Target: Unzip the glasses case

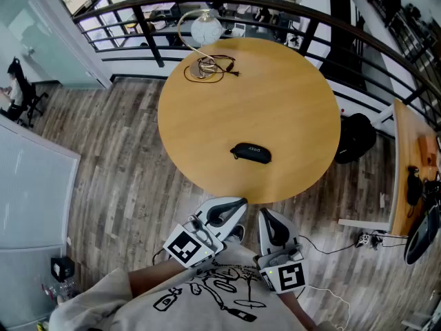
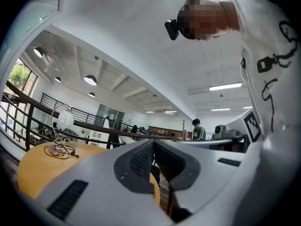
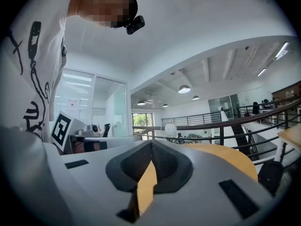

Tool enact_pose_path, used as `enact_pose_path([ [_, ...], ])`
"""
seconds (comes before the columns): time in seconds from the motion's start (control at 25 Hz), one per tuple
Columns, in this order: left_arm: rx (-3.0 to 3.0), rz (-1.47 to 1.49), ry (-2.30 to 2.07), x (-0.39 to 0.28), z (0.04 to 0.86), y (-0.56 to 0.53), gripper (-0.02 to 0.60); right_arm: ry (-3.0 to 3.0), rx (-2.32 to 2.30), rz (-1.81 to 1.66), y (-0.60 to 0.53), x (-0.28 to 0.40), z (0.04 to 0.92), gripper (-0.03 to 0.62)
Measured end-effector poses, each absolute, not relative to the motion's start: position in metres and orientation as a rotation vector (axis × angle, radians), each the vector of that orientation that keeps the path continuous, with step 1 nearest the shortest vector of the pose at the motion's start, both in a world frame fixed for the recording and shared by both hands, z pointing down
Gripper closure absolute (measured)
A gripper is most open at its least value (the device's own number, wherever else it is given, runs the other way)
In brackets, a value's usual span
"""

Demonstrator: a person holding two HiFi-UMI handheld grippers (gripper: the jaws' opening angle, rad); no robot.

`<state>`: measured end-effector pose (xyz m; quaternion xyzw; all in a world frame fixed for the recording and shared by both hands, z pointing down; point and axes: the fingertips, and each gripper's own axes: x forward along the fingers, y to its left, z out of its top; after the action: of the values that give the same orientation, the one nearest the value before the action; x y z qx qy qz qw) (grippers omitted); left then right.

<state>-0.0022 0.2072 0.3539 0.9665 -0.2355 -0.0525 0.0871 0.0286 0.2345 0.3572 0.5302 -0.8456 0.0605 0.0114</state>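
In the head view, I see the small black zipped glasses case (image 1: 251,152) lying flat on the round light-wood table (image 1: 275,95), toward the near edge and slightly right of centre, with bare tabletop all around it. At the far edge of the table stand a white globe lamp on a thin curved stem (image 1: 206,27) and a coiled dark cable (image 1: 207,68). My left gripper (image 1: 239,203) and right gripper (image 1: 266,214) hang side by side off the near edge of the table, over the grey-brown plank floor (image 1: 117,178), both well apart from the case and close to the white printed shirt (image 1: 213,288). In the left gripper view, the left gripper (image 2: 151,142) has its jaws together at the tips with nothing between them; the table (image 2: 33,168), the cable (image 2: 60,149) and the lamp (image 2: 66,119) sit off to the left. In the right gripper view, the right gripper (image 3: 151,143) likewise has its jaws meeting at the tips, gripping nothing, with the table (image 3: 225,157) beyond and the lamp (image 3: 170,128) further back.
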Motion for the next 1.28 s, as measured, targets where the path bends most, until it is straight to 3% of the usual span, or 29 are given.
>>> enact_pose_path([
  [0.8,2.895,-0.038,-0.674,0.031,0.373,0.239,0.575,-2.648,1.677,0.295,0.273,0.071,0.375,0.571],
  [1.28,2.816,-0.069,-0.698,0.019,0.382,0.188,0.575,-2.648,1.562,0.303,0.211,0.047,0.386,0.571],
])
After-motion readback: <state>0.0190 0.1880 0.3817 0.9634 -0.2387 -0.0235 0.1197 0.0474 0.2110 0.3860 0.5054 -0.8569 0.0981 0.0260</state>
